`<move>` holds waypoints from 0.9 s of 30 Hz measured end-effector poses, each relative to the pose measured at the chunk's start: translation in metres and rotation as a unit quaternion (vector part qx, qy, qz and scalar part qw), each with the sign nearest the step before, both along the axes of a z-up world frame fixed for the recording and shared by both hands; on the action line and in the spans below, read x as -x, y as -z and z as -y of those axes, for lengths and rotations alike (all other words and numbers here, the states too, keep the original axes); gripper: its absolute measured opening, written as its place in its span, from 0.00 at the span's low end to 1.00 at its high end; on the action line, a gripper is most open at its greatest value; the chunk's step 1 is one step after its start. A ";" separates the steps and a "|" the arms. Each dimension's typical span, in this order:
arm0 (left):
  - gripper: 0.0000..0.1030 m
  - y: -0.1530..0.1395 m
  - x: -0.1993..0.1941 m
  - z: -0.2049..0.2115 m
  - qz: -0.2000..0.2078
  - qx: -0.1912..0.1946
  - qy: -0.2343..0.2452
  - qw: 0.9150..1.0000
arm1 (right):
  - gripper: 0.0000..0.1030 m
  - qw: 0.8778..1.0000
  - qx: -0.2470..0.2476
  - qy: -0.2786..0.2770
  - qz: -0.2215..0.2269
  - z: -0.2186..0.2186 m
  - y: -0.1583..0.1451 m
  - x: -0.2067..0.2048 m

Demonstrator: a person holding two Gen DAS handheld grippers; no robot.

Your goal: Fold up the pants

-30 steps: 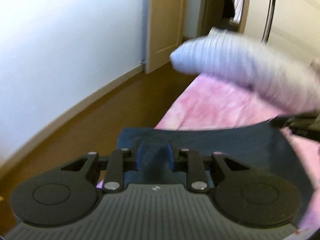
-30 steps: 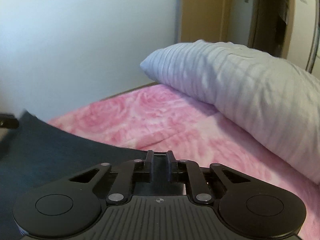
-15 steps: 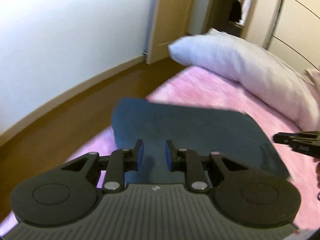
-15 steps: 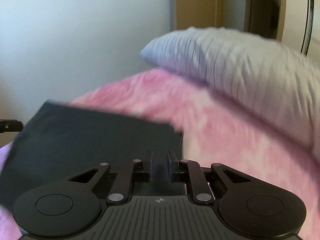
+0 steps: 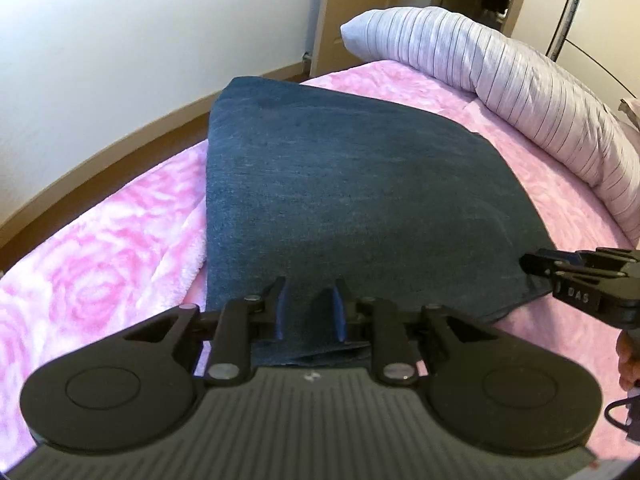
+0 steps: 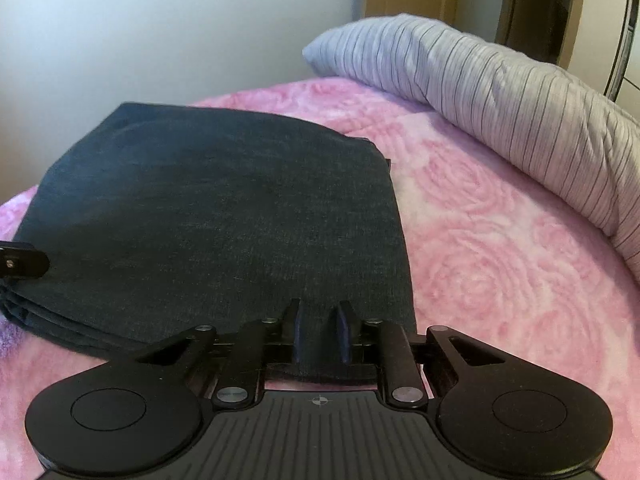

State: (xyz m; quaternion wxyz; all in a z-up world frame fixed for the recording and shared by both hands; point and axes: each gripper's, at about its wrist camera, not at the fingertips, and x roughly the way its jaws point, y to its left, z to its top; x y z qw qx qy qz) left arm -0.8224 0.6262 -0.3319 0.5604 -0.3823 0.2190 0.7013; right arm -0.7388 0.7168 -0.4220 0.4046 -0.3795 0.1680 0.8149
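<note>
The dark blue pants (image 5: 360, 184) lie folded into a flat rectangle on the pink bed blanket (image 5: 100, 272). My left gripper (image 5: 309, 304) hovers over their near left edge, open, its fingers apart above the cloth. My right gripper (image 6: 320, 320) is open too, over the near right corner of the pants (image 6: 208, 208). In the left wrist view the right gripper's tip (image 5: 532, 264) reaches the pants' right edge. The right wrist view shows the left gripper's tip (image 6: 24, 266) at the left edge, where stacked cloth layers show.
A grey striped pillow (image 5: 500, 76) lies across the far right of the bed (image 6: 480, 80). The bed's left edge drops to a wooden floor (image 5: 120, 152) beside a white wall. A door (image 5: 360, 8) stands beyond. A hand shows at the right edge (image 5: 628, 360).
Both grippers carried the pants' edge over and down, then let go and opened. The pants now rest folded flat on the blanket, and both cameras tilted down toward the bed.
</note>
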 end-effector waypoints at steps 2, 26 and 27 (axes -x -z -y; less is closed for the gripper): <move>0.21 -0.015 -0.006 0.009 0.001 0.003 -0.003 1.000 | 0.23 1.000 0.017 0.013 0.004 0.002 -0.015 -0.002; 0.86 -0.242 -0.177 0.276 -0.046 -0.041 -0.035 0.998 | 0.74 0.990 0.058 -0.005 -0.131 0.266 -0.268 -0.171; 0.88 -0.250 -0.183 0.284 -0.044 -0.042 -0.039 0.997 | 0.74 0.990 0.052 -0.013 -0.127 0.276 -0.275 -0.177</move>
